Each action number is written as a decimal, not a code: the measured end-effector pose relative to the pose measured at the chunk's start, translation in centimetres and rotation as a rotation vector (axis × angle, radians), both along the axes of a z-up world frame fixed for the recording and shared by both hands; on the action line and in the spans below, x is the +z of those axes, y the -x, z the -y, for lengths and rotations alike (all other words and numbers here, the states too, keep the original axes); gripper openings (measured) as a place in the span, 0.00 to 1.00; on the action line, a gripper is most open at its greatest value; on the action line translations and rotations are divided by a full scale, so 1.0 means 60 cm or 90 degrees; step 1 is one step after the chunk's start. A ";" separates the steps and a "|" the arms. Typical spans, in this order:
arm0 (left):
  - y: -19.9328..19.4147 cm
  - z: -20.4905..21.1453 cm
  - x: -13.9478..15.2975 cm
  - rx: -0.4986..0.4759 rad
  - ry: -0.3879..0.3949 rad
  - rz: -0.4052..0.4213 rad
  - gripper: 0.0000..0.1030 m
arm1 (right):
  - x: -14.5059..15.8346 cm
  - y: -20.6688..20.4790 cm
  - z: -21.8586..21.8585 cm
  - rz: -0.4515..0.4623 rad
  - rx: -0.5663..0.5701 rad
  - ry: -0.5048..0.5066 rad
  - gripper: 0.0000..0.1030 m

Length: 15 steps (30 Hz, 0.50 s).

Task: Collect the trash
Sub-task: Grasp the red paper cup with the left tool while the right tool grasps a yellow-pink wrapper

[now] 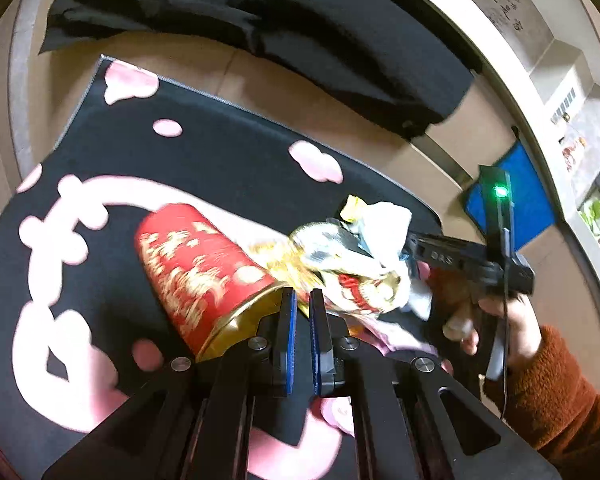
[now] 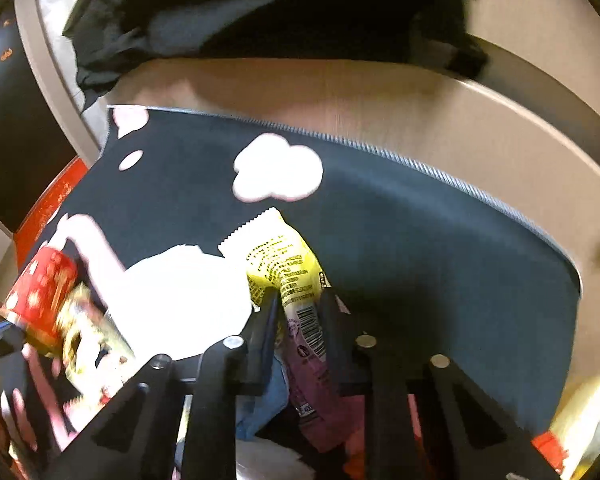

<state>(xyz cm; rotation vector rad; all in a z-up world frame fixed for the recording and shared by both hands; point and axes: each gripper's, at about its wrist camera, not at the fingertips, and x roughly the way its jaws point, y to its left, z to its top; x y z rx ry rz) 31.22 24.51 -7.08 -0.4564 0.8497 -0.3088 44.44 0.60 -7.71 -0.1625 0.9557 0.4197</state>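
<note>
A red and gold paper cup [image 1: 196,272] lies tilted on its side over the black mat [image 1: 220,160]. My left gripper [image 1: 303,300] is shut on the cup's gold rim. A wad of trash sits at the cup's mouth: crumpled white tissue [image 1: 384,224] and printed wrappers [image 1: 340,256]. My right gripper [image 2: 298,300] is shut on a yellow and purple snack wrapper [image 2: 296,276], with white tissue [image 2: 188,304] beside it. The cup [image 2: 44,288] shows at the left of the right wrist view. The right gripper's body [image 1: 460,256] is held by a hand in an orange sleeve.
The mat with pink cloud shapes [image 2: 278,168] lies on a tan tabletop [image 1: 300,92]. A black cloth [image 1: 260,12] lies at the back of the table. A blue panel [image 1: 516,196] stands beyond the right table edge. A red object [image 2: 48,208] is at the left edge.
</note>
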 end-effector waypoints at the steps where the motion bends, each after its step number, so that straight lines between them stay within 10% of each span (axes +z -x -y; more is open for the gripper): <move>1: 0.007 0.005 0.001 -0.006 0.001 0.002 0.06 | 0.003 0.016 0.006 0.001 -0.001 -0.006 0.14; 9: 0.095 0.013 0.057 0.001 -0.040 0.085 0.18 | 0.082 0.098 0.031 0.089 -0.022 -0.044 0.13; 15: 0.159 -0.038 0.083 0.182 -0.164 0.171 0.36 | 0.132 0.133 0.020 0.128 -0.009 -0.059 0.13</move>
